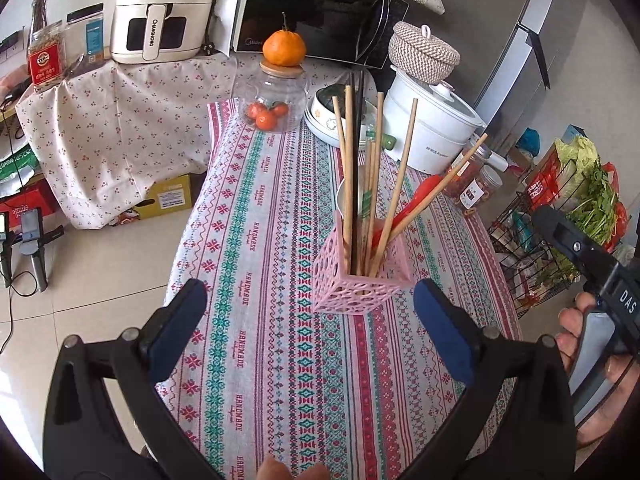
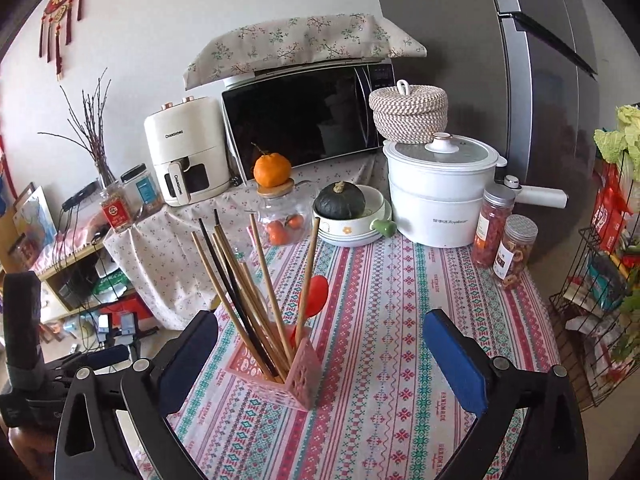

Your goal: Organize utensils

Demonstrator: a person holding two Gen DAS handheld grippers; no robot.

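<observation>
A pink lattice utensil holder [image 1: 362, 280] stands upright on the patterned tablecloth [image 1: 260, 280]. It holds several wooden chopsticks [image 1: 404, 176], dark chopsticks [image 1: 357, 120] and a red spoon [image 1: 416, 200]. It also shows in the right wrist view [image 2: 288, 368], with the chopsticks [image 2: 264, 280] and the red spoon [image 2: 314, 292]. My left gripper [image 1: 310, 316] is open and empty, just in front of the holder. My right gripper [image 2: 320, 354] is open and empty, the holder between its fingers in view. The right gripper's body shows in the left wrist view [image 1: 592, 264].
At the table's far end stand a glass jar of tangerines [image 2: 280, 216], a bowl with a dark squash [image 2: 348, 216], a white electric pot [image 2: 440, 192] and two spice jars [image 2: 504, 240]. A wire rack with vegetables [image 2: 600, 280] stands to the right. The table's left edge drops to the floor.
</observation>
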